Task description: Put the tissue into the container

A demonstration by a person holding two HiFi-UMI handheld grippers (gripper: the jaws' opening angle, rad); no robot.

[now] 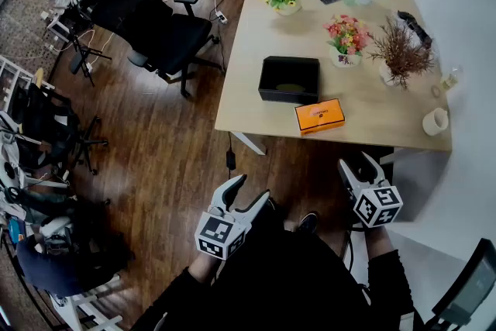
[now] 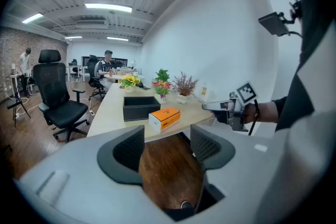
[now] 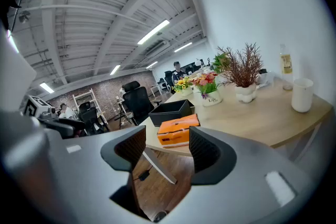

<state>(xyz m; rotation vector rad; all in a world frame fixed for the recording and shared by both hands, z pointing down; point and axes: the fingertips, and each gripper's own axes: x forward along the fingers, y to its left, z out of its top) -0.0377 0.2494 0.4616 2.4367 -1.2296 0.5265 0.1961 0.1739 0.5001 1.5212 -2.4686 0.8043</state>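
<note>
Both tongs hang low over the wooden floor (image 1: 178,151), short of the table (image 1: 372,108). The left gripper (image 2: 167,148) has its jaws apart, with only floorboards between them. The right gripper (image 3: 167,150) is likewise released and empty. Ahead of both, well apart from them, the orange tissue box (image 1: 319,116) lies near the table's front edge; its print is too small to read. Just behind it sits the black container (image 1: 289,79), open-topped and dark inside. Farther back, a white flower pot (image 3: 210,97) seems to read "Life".
</note>
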